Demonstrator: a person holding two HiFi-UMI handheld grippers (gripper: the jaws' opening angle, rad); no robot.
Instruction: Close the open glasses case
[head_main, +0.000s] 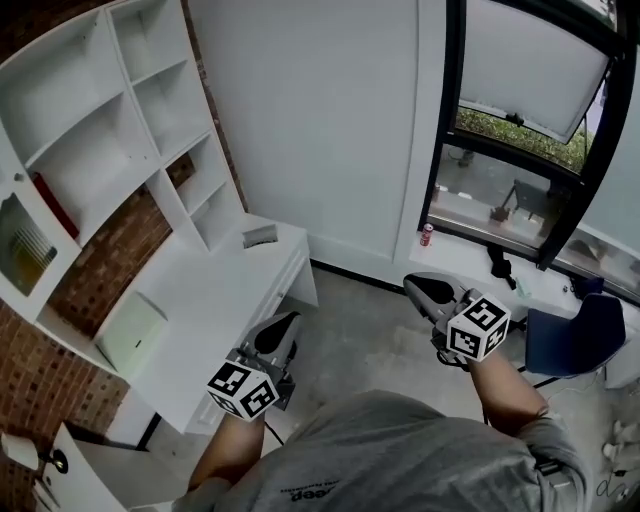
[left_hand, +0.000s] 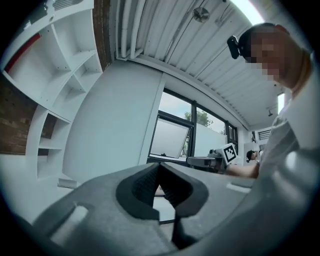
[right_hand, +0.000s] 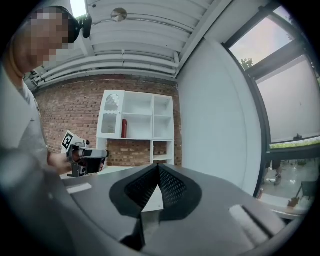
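Observation:
A small grey case, seemingly the glasses case, lies at the far end of the white desk; it is too small to tell whether its lid is up. My left gripper is held level beside the desk's front edge, well short of the case, jaws shut and empty. My right gripper hovers over the floor to the right, also shut and empty. In the left gripper view the jaws meet, with the right gripper beyond. In the right gripper view the jaws meet, and the left gripper shows at the left.
A pale green box sits on the near part of the desk. White shelves stand against the brick wall behind it. A red can stands on the window ledge, and a blue chair is at the right.

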